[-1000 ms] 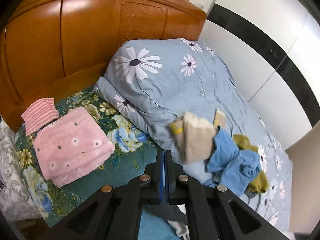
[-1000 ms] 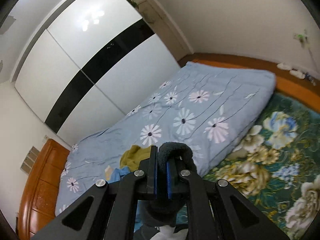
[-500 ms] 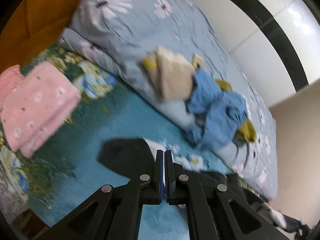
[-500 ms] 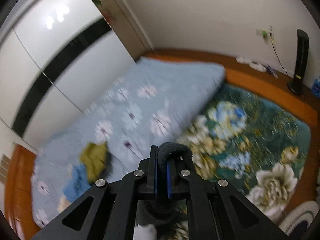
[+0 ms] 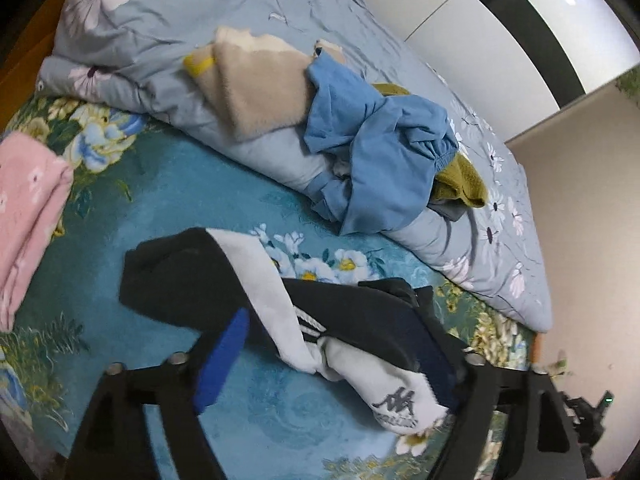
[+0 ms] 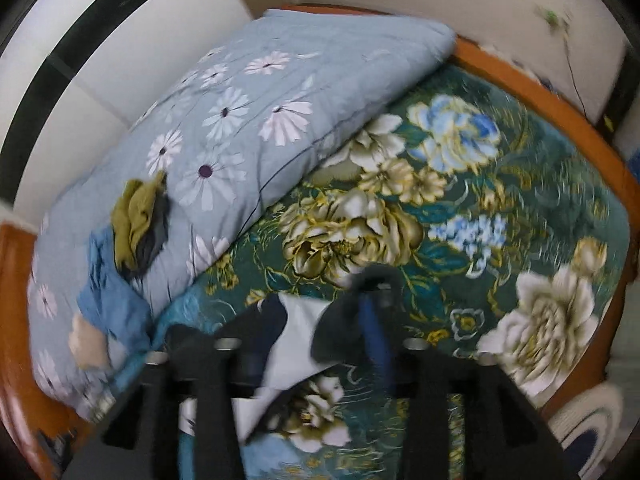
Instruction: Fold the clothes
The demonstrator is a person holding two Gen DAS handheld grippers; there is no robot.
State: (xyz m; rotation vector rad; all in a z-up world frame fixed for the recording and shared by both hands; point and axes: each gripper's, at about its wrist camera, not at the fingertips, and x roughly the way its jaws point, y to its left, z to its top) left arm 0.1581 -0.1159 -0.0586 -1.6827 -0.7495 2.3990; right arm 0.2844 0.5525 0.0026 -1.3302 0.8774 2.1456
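A black, white and navy garment (image 5: 256, 292) lies rumpled on the teal floral bedspread (image 5: 168, 184), with a logo on its white part. My left gripper (image 5: 336, 364) is open wide just above it, and the cloth lies between the fingers. In the right wrist view my right gripper (image 6: 316, 344) is open too, and the garment's black and white end (image 6: 304, 344) drapes over it. A folded pink garment (image 5: 28, 208) lies at the left.
A blue daisy-print duvet (image 5: 168, 40) is bunched along the far side of the bed. On it lies a pile of beige, blue (image 5: 380, 148) and olive clothes. The wooden bed frame (image 6: 560, 108) rims the mattress. A wardrobe with a black stripe stands behind.
Both grippers were shut and raised. They have swung down to the bedspread and opened, and the dark garment has dropped onto the bed.
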